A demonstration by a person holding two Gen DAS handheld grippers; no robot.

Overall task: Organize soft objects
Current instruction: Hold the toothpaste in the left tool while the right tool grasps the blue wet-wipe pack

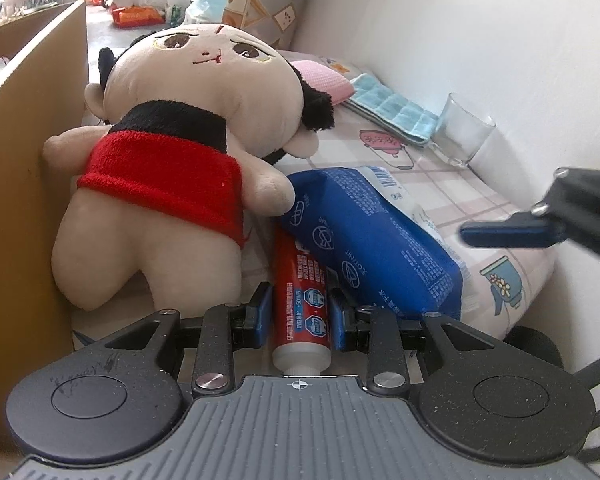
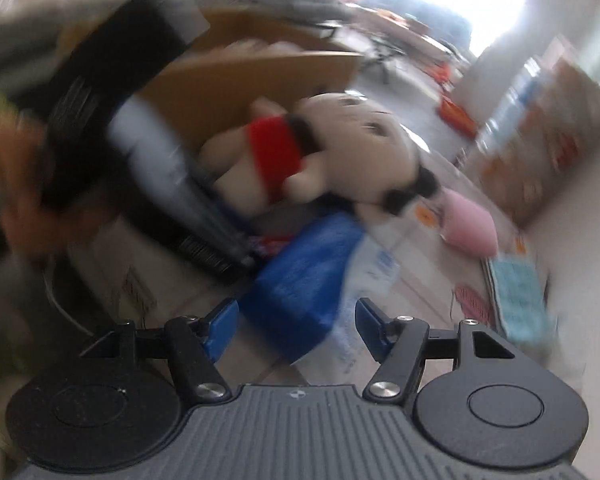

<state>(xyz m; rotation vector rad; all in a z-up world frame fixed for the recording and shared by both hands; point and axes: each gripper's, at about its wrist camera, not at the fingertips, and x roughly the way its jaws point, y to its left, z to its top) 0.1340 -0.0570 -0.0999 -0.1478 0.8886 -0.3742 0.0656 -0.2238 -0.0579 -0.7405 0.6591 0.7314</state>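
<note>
A plush doll (image 1: 172, 160) in a red top leans against a cardboard wall; it also shows, blurred, in the right wrist view (image 2: 328, 152). A blue soft pack (image 1: 364, 236) lies beside it, seen also in the right wrist view (image 2: 304, 280). My left gripper (image 1: 300, 312) is shut on a red toothpaste tube (image 1: 300, 300) lying under the pack's edge. My right gripper (image 2: 296, 320) is open and empty, above the near end of the blue pack; its finger shows at the right of the left wrist view (image 1: 512, 232).
A cardboard box wall (image 1: 28, 160) stands at the left. A pink pillow (image 1: 320, 80), a light blue cloth (image 1: 392, 108) and a glass (image 1: 464, 132) lie by the white wall on the patterned bedding (image 1: 460, 192). The right wrist view is motion-blurred.
</note>
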